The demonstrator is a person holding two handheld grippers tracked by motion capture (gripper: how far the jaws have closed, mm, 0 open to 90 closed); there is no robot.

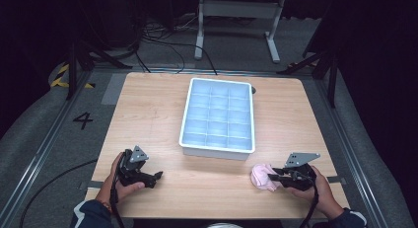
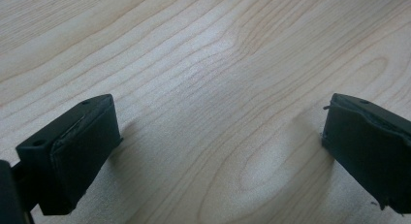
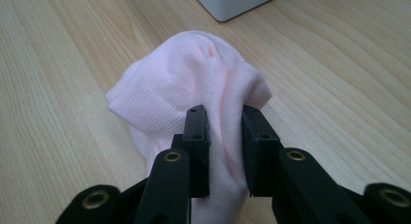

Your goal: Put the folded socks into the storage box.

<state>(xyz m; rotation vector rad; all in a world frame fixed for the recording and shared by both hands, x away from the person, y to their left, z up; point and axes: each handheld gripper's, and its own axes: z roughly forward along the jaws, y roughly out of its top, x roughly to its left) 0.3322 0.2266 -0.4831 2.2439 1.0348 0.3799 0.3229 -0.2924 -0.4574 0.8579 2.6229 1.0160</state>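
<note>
- Right now the right gripper (image 3: 225,124) is clamped on a pink sock (image 3: 194,83), its black jaws pinching a fold of the fabric at the end nearest the hand.
- That sock (image 1: 262,176) lies bunched near the desk's (image 1: 148,114) front right corner, just in front of the white tray (image 1: 218,148) and apart from it.
- Over by the front left corner the left gripper (image 1: 156,177) rests low on the wood with its jaws standing wide apart (image 2: 218,151) and nothing between them.
- One risk, as I judge it: the pinch takes only a ridge of loose knit, so the fold could slide out on lifting, or the sock could unfurl and drag along the desk.
- Another risk: a dangling end might catch the tray's front wall or land across two compartments, since the dividers make small cells.
- As for materials, the sock is soft, finely ribbed cotton-like knit, pale pink, crumpled into a rounded lump.
- Its neighbour, the tray, looks like rigid smooth plastic, rectangular, with a grid of compartments, all seemingly vacant.
- Underneath, the desk is light wood-grain laminate, flat and slick, giving the fabric little friction.
</note>
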